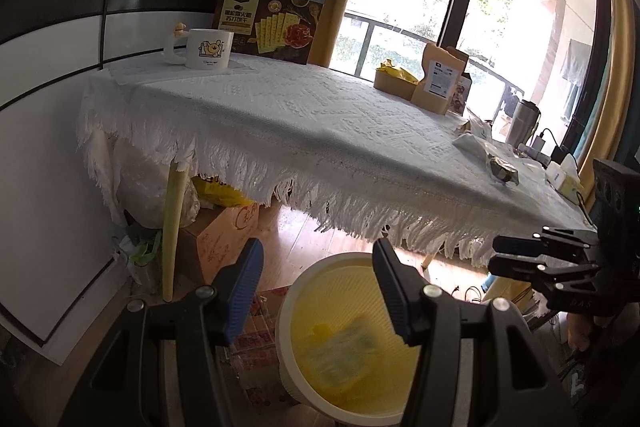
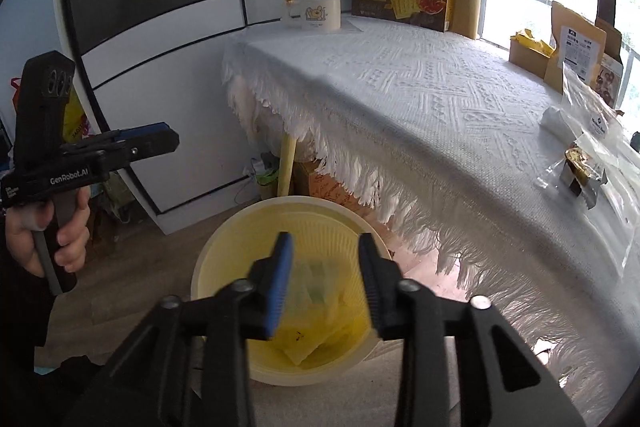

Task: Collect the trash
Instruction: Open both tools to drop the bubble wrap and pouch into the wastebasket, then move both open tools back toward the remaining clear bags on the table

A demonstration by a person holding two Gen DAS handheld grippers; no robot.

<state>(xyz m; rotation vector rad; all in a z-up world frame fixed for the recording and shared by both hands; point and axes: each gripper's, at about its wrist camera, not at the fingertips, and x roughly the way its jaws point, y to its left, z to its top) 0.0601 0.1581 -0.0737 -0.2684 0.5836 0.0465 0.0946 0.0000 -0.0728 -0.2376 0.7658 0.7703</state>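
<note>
Below the table's near fringe, on the floor: one yellow bin (image 2: 288, 291), rim clear all round, blurred wrappers (image 2: 316, 283) inside. Right gripper (image 2: 325, 287) hangs over the bin mouth, jaws part open, nothing between the pads. Left gripper (image 1: 316, 291) is just left of the bin, jaws about half open, empty; a hand (image 2: 60, 231) holds its grip. Floor around the bin is open on the near side; one cardboard box (image 1: 224, 239) and a table leg (image 1: 174, 227) sit left under the cloth (image 1: 280, 115). Table middle bare. Far edge: one mug (image 1: 208, 47), one cracker box (image 1: 276, 23). Right side: two kraft bags (image 2: 576, 47), one clear wrapper (image 2: 580, 171) with leftovers, near the edge.
</note>
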